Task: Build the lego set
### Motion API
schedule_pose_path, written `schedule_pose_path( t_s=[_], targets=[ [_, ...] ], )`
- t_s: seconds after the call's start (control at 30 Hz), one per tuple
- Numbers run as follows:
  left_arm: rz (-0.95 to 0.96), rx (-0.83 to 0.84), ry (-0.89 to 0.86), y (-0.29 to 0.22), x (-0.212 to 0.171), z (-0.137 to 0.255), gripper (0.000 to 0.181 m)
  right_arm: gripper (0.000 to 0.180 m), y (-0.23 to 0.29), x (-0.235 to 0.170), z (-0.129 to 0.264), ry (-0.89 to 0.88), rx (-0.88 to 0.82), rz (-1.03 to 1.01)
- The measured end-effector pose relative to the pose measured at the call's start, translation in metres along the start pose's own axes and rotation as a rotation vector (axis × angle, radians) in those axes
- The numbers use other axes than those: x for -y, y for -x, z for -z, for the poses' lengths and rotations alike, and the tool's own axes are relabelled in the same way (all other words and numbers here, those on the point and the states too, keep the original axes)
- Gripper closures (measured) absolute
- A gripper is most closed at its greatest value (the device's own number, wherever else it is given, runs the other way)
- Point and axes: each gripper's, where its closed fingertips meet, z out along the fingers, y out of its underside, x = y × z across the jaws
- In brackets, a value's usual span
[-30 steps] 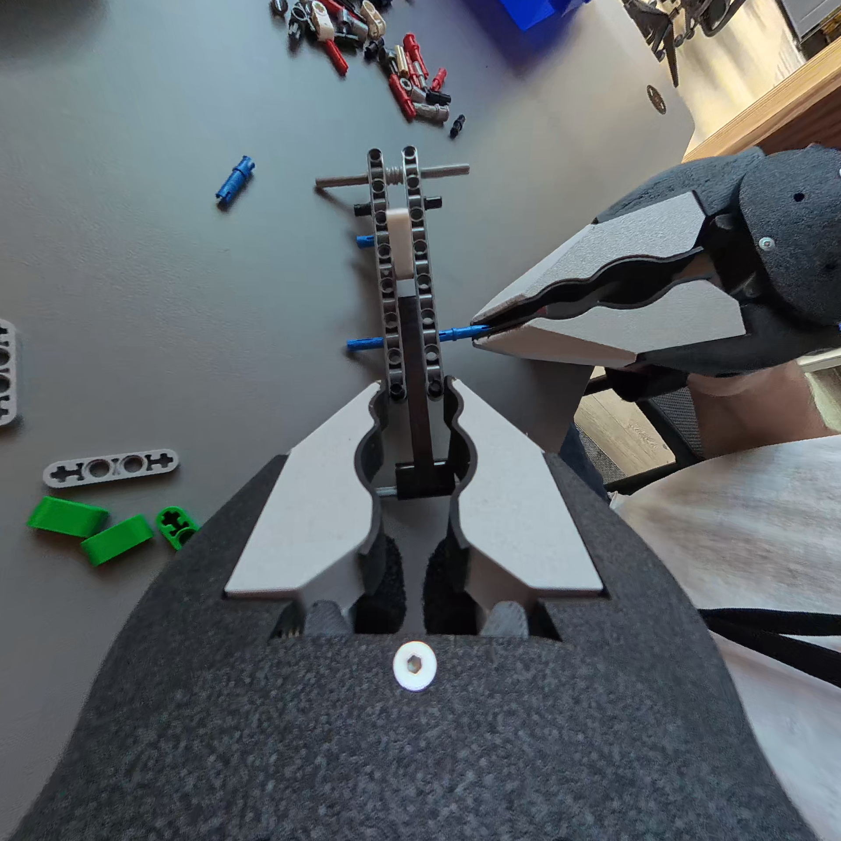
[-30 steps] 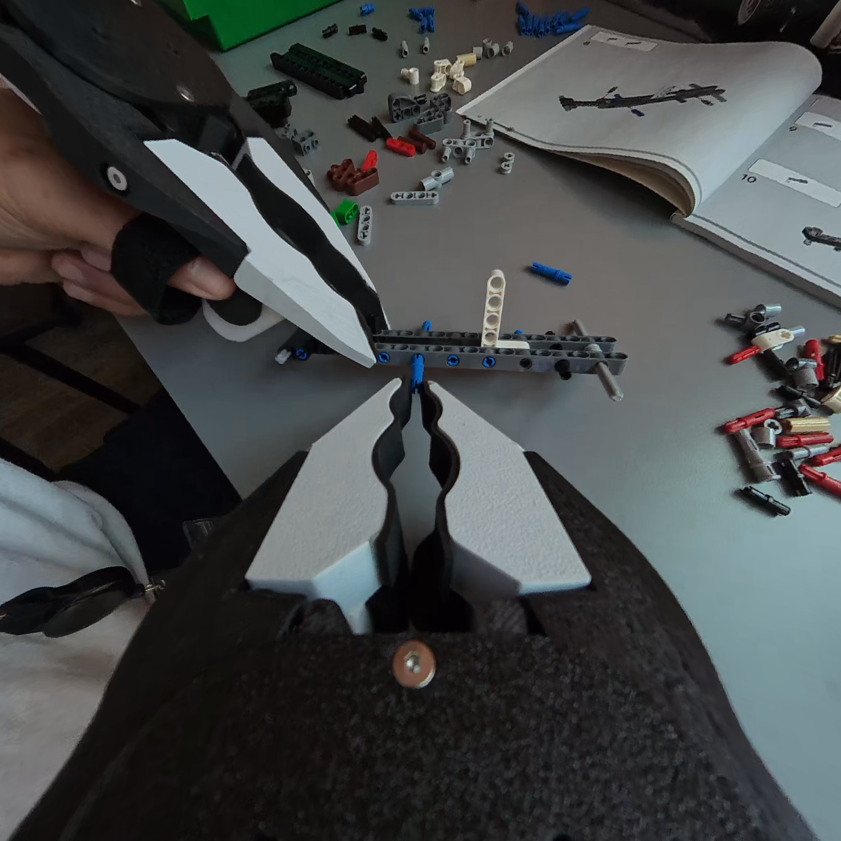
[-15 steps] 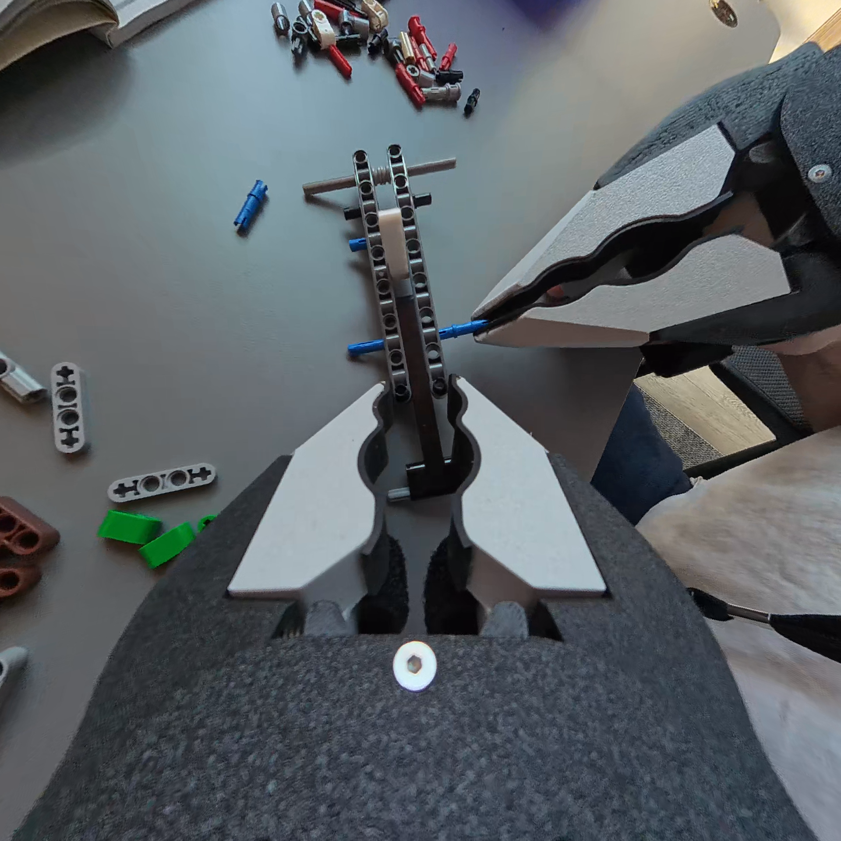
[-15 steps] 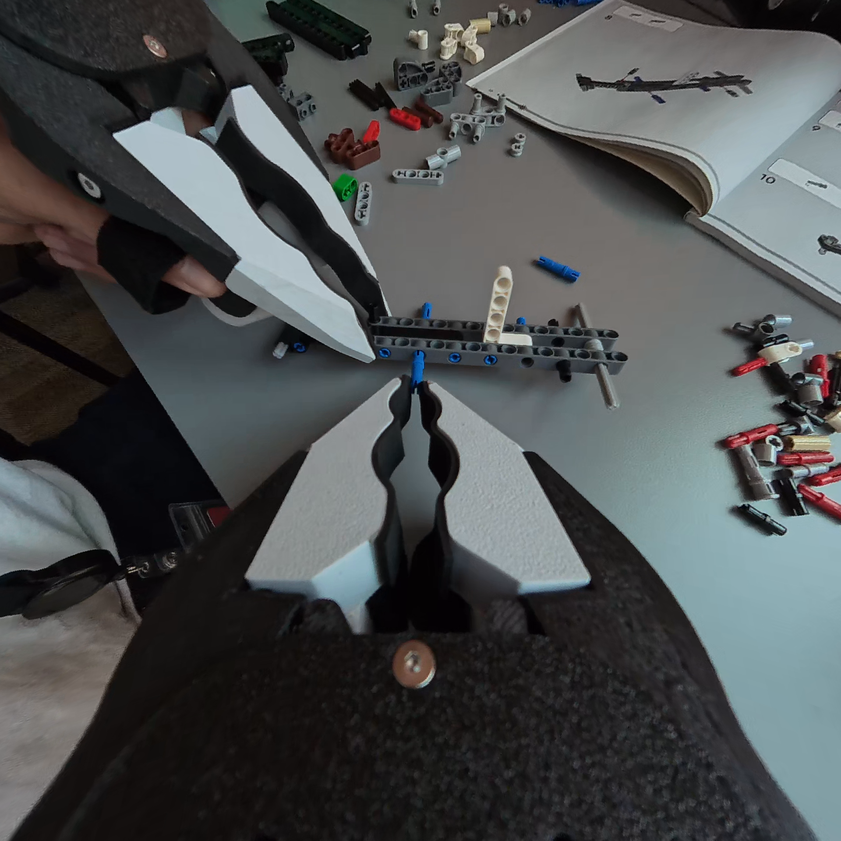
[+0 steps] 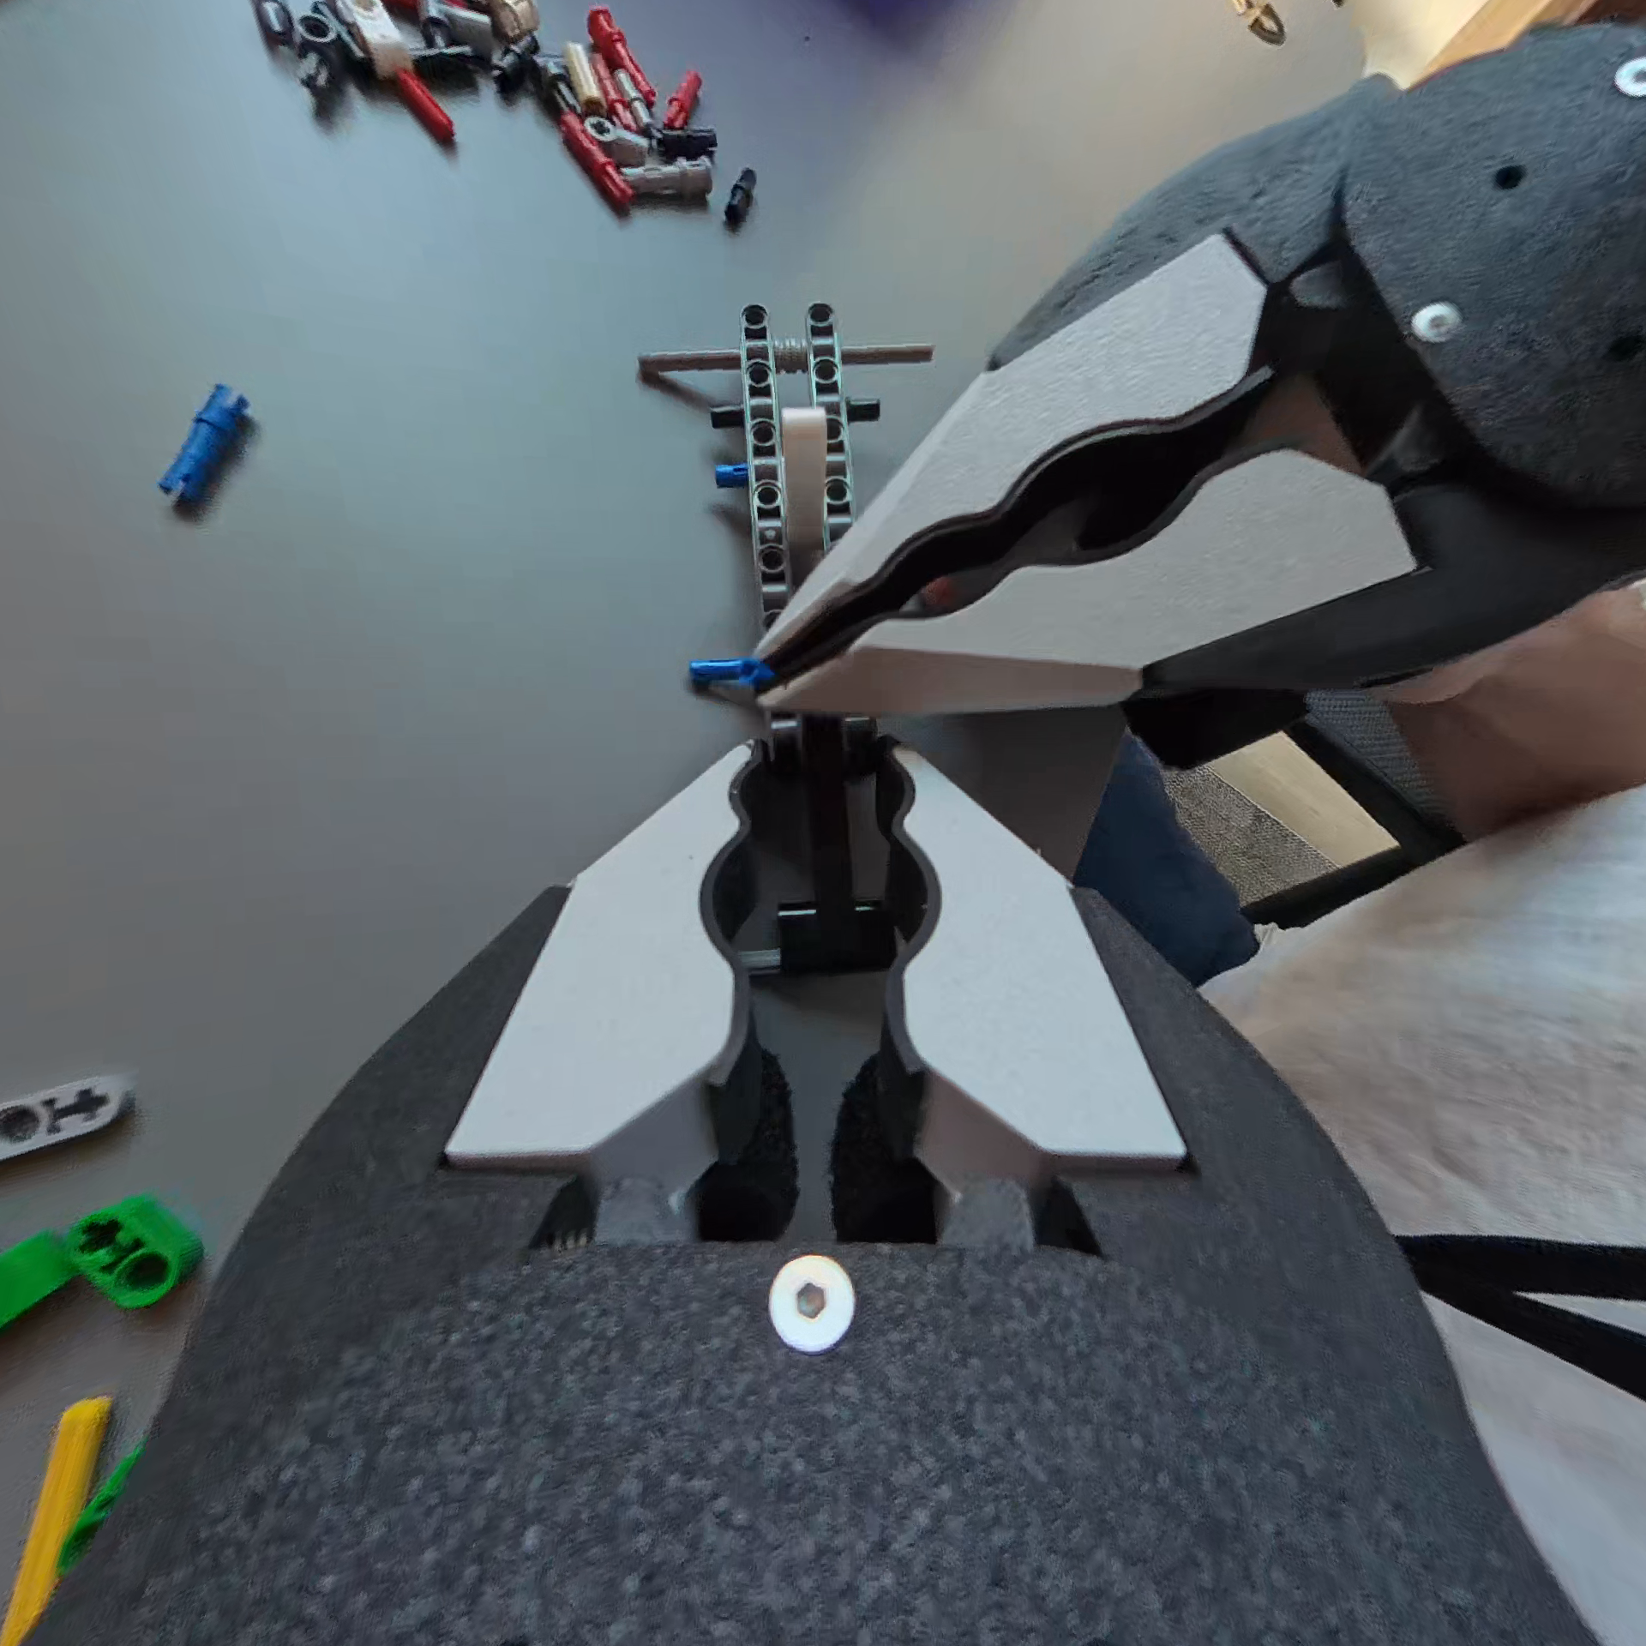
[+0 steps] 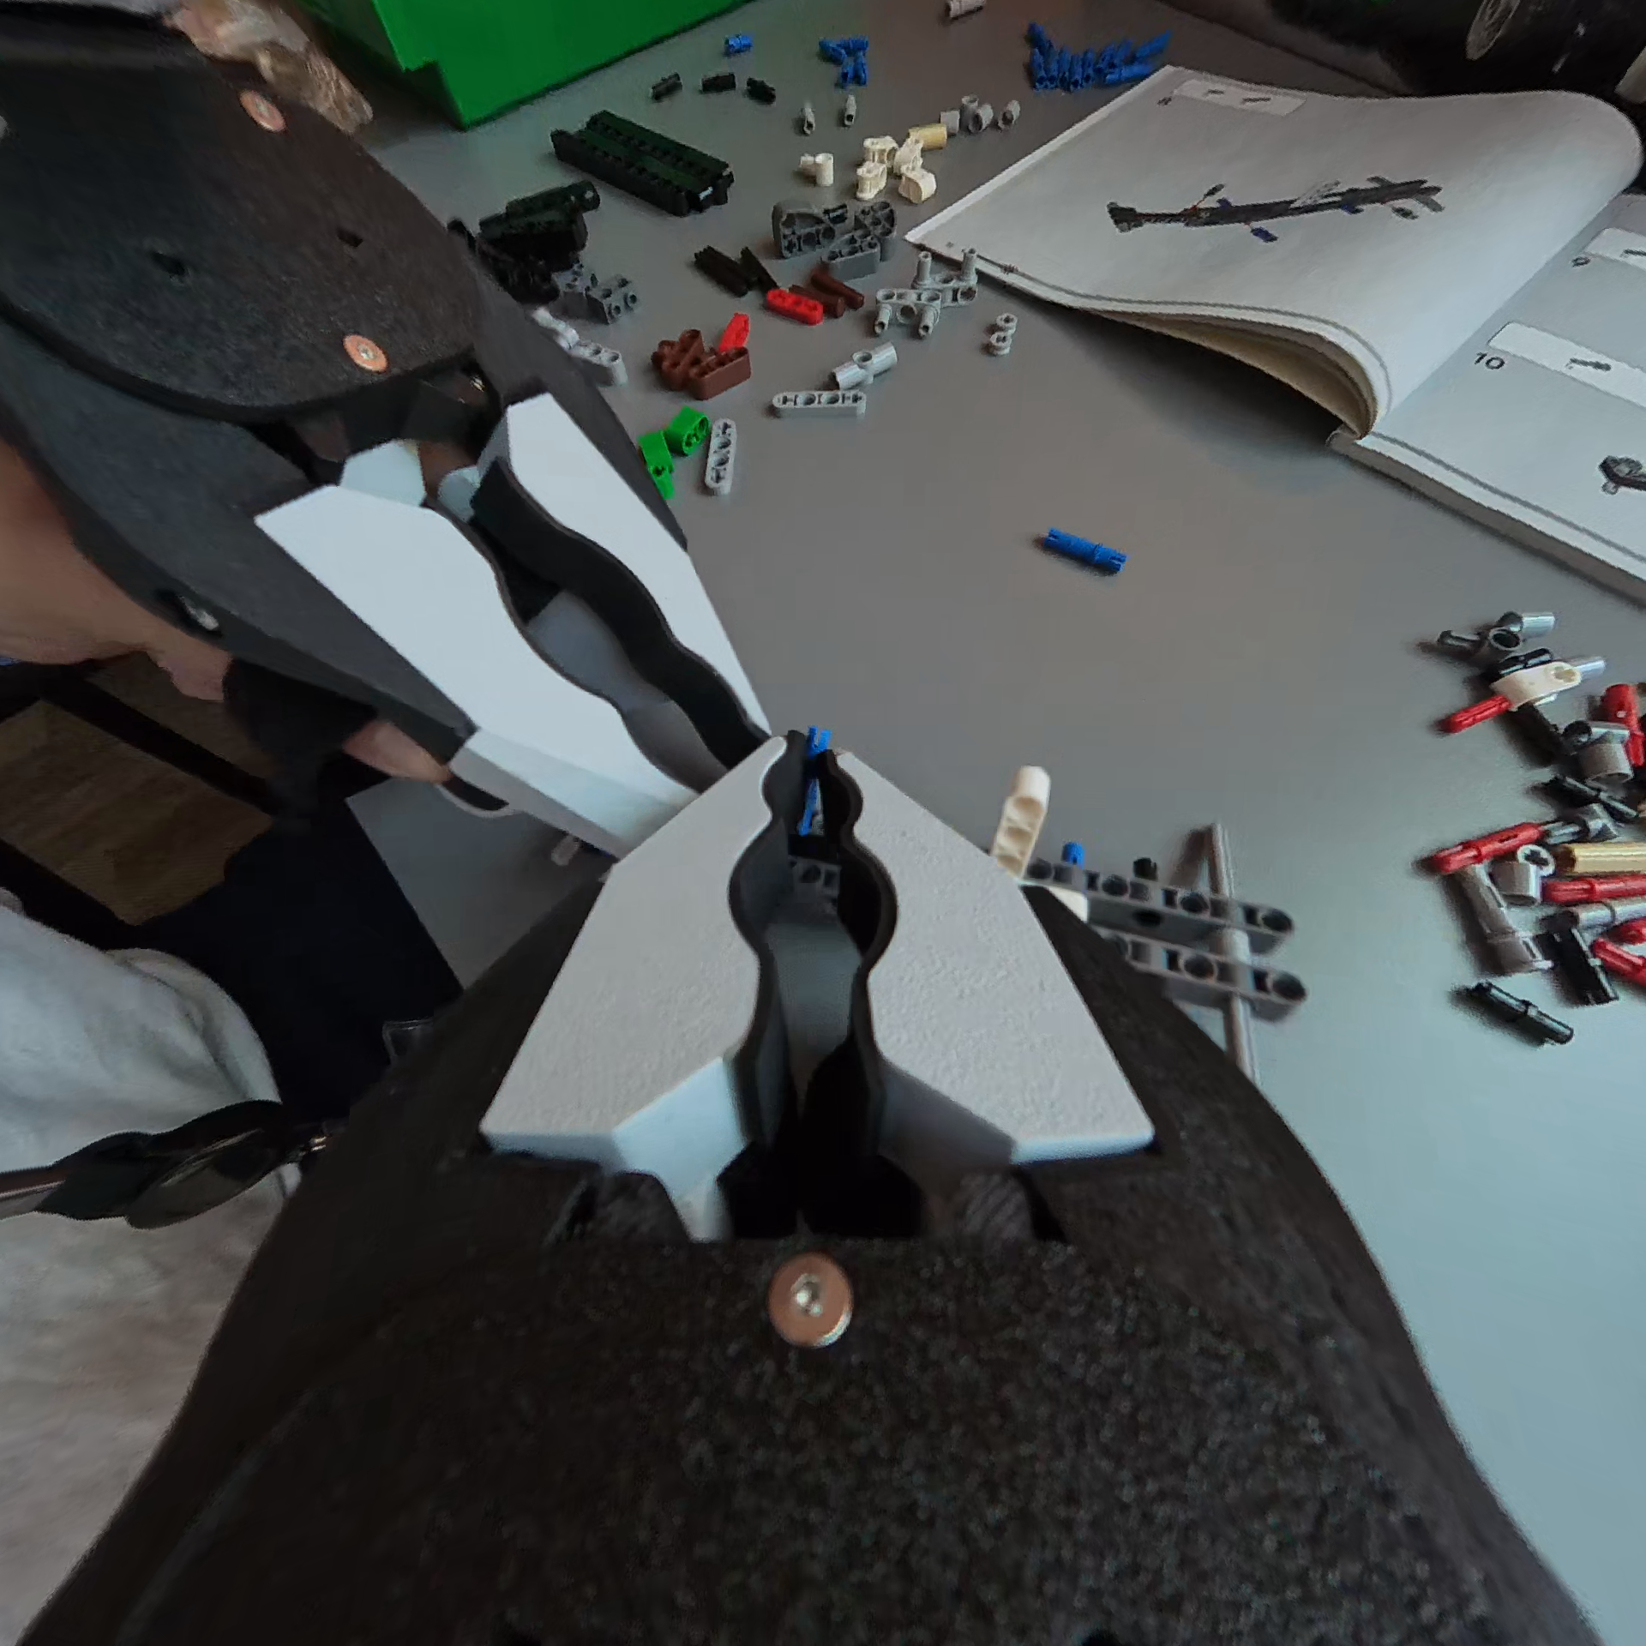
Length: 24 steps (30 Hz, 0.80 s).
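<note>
The lego assembly (image 5: 766,499), two long grey beams with a cream piece and a grey axle at the far end, lies on the grey table. My left gripper (image 5: 824,757) is shut on its near end, around a black part. My right gripper (image 5: 766,681) reaches in from the right, across the assembly, shut on a blue pin (image 5: 723,671) that sticks out past its tips to the left. In the right wrist view the blue pin (image 6: 812,784) sits between my right gripper's tips (image 6: 812,753), the assembly (image 6: 1185,917) runs off to the right below, and the left gripper (image 6: 686,775) comes in from upper left.
A loose blue pin (image 6: 1084,550) lies mid-table. A pile of red, grey and black pins (image 6: 1568,864) is at the right. An open instruction booklet (image 6: 1291,223) and sorted small parts lie at the back. Green pieces (image 5: 134,1251) lie at my left. The table edge (image 5: 1051,802) is close. The grippers are tip to tip, or close to it.
My right gripper has moved left from beside the assembly to over it, still shut on the blue pin, whose end now shows left of the beams. My left gripper keeps its hold.
</note>
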Motion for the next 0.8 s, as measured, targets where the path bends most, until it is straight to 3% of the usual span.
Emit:
schedule_pose_path(
  t_s=[0.03,0.37,0.47,0.53,0.63,0.8],
  targets=[
    [0.018,0.011,-0.011,0.005,0.001,0.001,0.158,0.179,-0.003,0.001,0.004,-0.015,0.002,-0.023],
    [-0.069,0.185,0.058,0.038,0.002,0.021,0.152,0.178,-0.016,0.027,0.028,-0.24,0.1,-0.211],
    [-0.148,0.199,-0.045,0.027,0.022,0.03,0.144,0.178,-0.015,0.042,0.036,-0.327,0.166,-0.315],
    [-0.206,0.125,-0.15,0.004,0.04,0.036,0.144,0.178,-0.01,0.052,0.04,-0.383,0.222,-0.38],
    [-0.218,0.017,-0.232,-0.021,0.05,0.039,0.149,0.178,0.003,0.058,0.04,-0.402,0.286,-0.402],
    [-0.292,0.051,-0.271,-0.023,0.05,0.046,0.174,0.177,0.015,0.057,0.039,-0.4,0.279,-0.328]
  ],
)
